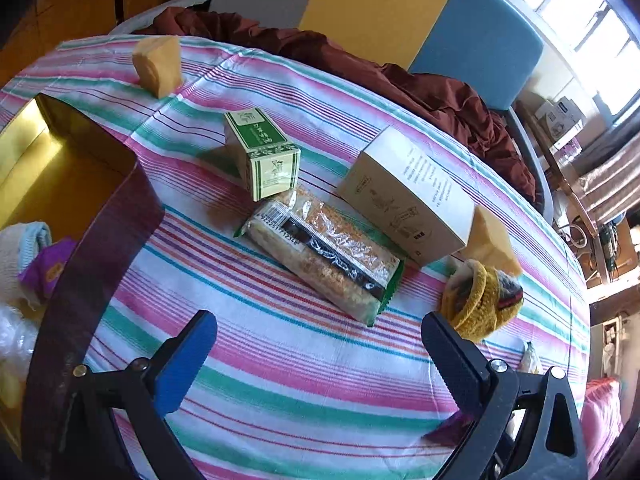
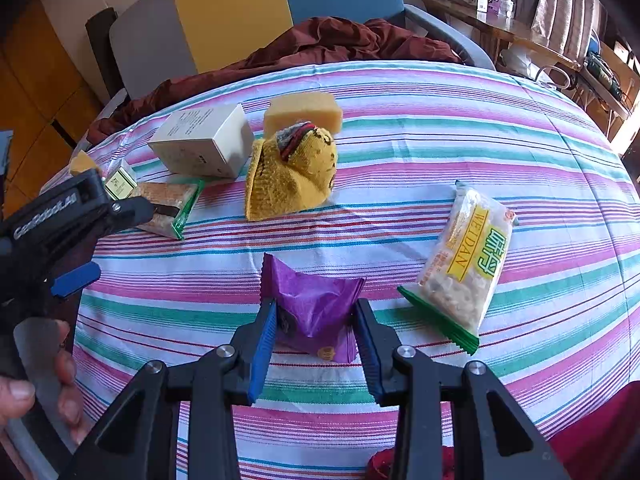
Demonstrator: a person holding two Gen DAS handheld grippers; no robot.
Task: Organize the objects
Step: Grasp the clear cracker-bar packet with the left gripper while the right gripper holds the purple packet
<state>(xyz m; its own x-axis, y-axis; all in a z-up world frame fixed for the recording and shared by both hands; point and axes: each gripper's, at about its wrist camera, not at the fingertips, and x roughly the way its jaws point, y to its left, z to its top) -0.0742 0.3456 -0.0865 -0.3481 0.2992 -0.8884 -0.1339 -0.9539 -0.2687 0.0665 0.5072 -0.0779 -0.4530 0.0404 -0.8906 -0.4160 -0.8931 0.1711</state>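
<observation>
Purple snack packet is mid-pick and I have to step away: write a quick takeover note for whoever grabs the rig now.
Right hand-held gripper: shut on the purple snack packet, at the cloth.
Left hand-held gripper: open, empty, over the striped tablecloth.
Done: a sock and another purple packet lie in the gold-lined box.
Left: green tea box, wrapped cracker pack, white carton, yellow sock, two sponges, Weidan packet.

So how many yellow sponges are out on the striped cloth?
2. One sponge sits alone near the far edge, beyond the green box. The other sponge is behind the yellow sock, beside the white box. More may be hidden.
</observation>
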